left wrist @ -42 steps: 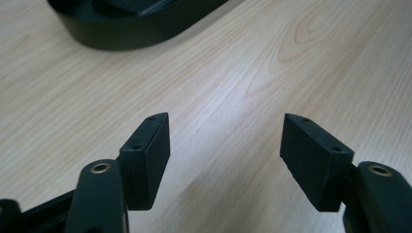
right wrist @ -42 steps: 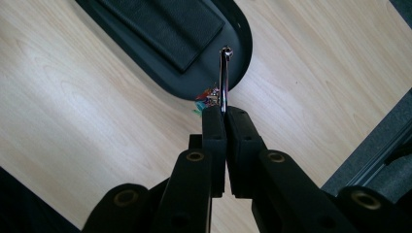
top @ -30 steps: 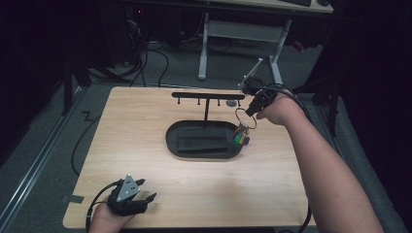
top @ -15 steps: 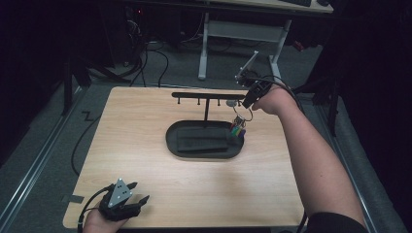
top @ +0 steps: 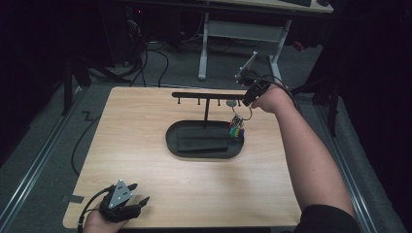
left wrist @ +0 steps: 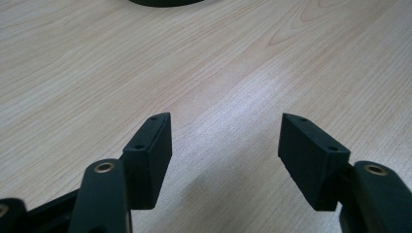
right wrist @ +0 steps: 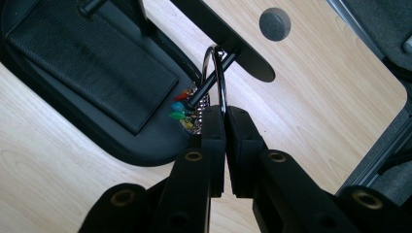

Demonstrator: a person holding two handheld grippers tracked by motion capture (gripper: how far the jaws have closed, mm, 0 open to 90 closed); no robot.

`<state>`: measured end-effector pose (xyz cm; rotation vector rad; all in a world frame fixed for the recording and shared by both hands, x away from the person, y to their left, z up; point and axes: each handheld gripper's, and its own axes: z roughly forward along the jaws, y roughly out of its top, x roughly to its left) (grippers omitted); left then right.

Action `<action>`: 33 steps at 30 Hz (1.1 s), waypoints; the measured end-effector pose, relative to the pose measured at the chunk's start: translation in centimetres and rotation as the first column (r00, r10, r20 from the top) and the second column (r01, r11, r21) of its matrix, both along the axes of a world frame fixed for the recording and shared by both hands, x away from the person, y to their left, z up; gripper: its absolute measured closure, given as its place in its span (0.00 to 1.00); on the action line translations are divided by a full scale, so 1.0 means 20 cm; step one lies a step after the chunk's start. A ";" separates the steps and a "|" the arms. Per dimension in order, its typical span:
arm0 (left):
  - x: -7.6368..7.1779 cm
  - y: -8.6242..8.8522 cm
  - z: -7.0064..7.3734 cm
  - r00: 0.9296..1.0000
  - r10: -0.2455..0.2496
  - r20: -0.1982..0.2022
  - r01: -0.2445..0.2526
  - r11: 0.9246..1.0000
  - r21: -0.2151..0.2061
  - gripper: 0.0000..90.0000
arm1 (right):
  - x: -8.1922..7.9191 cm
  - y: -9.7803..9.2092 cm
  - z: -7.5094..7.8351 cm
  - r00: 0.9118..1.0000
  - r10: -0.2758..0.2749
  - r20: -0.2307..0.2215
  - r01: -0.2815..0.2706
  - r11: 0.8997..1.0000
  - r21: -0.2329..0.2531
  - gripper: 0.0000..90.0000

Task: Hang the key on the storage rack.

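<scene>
A black key stand has an oval tray [top: 171,141] and a post carrying a horizontal bar [top: 199,94] with several pegs. My right gripper [top: 244,102] is at the bar's right end, shut on a metal key ring [right wrist: 214,60]. The end peg [right wrist: 210,83] passes through the ring's loop. Small coloured charms [right wrist: 180,112] hang from the ring over the tray's right end [top: 236,128]. A flat black pad [right wrist: 92,63] lies in the tray. My left gripper [top: 138,201] rests at the table's near left corner, open, with bare wood between its jaws [left wrist: 226,145].
A grey round plug [right wrist: 274,23] sits in the tabletop behind the bar's right end. The person's right forearm [top: 311,160] crosses the table's right side. A white desk frame [top: 204,43] stands on the floor beyond the table. Cables trail off the table's left edge.
My right gripper has lifted the key ring from the tray's right end up and back to the bar's end peg. The left gripper has barely shifted.
</scene>
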<state>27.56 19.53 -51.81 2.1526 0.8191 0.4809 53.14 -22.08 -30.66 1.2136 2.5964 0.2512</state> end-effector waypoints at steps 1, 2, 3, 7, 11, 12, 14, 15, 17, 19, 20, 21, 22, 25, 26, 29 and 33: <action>0.00 0.00 0.00 1.000 -0.002 -0.001 0.002 1.000 -0.001 0.42 | 0.00 0.01 0.00 1.000 -0.010 -0.003 0.010 1.000 0.000 0.97; 0.00 0.00 0.00 1.000 -0.003 0.000 0.003 1.000 -0.003 0.42 | 0.00 0.01 -0.01 1.000 0.002 0.001 -0.002 1.000 -0.003 0.97; 0.01 0.00 0.00 1.000 -0.007 -0.002 0.007 1.000 0.003 0.42 | 0.01 0.01 -0.01 1.000 0.006 0.005 -0.006 1.000 -0.003 0.96; 0.01 -0.01 0.00 1.000 -0.015 -0.005 0.015 1.000 0.004 0.42 | 0.00 0.01 -0.02 0.999 -0.013 0.041 0.012 1.000 0.005 0.89; 0.01 -0.02 0.01 1.000 -0.023 0.003 0.023 1.000 -0.006 0.42 | -0.03 0.00 0.00 0.997 -0.024 0.078 0.024 1.000 0.011 0.81; 0.01 -0.02 0.01 1.000 -0.027 0.001 0.027 1.000 -0.007 0.43 | -0.05 -0.01 0.01 0.996 -0.024 0.087 0.023 1.000 0.013 0.80; 0.02 -0.03 0.01 0.999 -0.036 -0.008 0.036 0.999 -0.008 0.43 | -0.08 -0.02 0.01 0.995 -0.031 0.093 0.028 0.999 0.026 0.76; 0.02 -0.03 0.01 0.999 -0.038 -0.007 0.038 0.999 -0.013 0.43 | -0.10 -0.02 0.01 0.995 -0.030 0.098 0.028 0.999 0.030 0.74; 0.03 -0.04 0.02 0.999 -0.046 -0.021 0.045 0.999 -0.024 0.43 | -0.15 -0.03 0.01 0.994 -0.025 0.109 0.019 0.998 0.053 0.70; 0.04 -0.05 0.02 0.998 -0.058 -0.022 0.057 0.998 -0.040 0.43 | -0.20 -0.04 -0.01 0.990 -0.018 0.136 0.010 0.998 0.061 0.64; 0.05 -0.06 0.02 0.997 -0.068 -0.024 0.067 0.997 -0.044 0.44 | -0.22 -0.05 -0.03 0.989 -0.020 0.146 0.010 0.998 0.067 0.61; 0.05 -0.07 0.03 0.997 -0.074 -0.023 0.073 0.996 -0.046 0.44 | -0.24 -0.05 -0.04 0.988 -0.031 0.151 0.019 0.997 0.079 0.59; 0.05 -0.08 0.03 0.997 -0.081 -0.020 0.080 0.996 -0.042 0.44 | -0.26 -0.06 -0.06 0.987 -0.032 0.159 0.019 0.996 0.083 0.57; 0.06 -0.10 0.03 0.996 -0.090 -0.012 0.090 0.995 -0.043 0.44 | -0.30 -0.09 -0.11 0.983 -0.052 0.178 0.030 0.992 0.123 0.52; 0.07 -0.10 0.03 0.995 -0.097 -0.018 0.096 0.995 -0.036 0.44 | -0.32 -0.09 -0.12 0.982 -0.062 0.180 0.038 0.991 0.132 0.51; 0.08 -0.12 0.03 0.994 -0.106 -0.020 0.106 0.994 -0.037 0.43 | -0.36 -0.12 -0.17 0.978 -0.067 0.197 0.035 0.986 0.165 0.50; 0.10 -0.14 0.03 0.993 -0.118 -0.014 0.118 0.992 -0.039 0.43 | -0.43 -0.15 -0.23 0.966 -0.079 0.244 0.029 0.979 0.199 0.49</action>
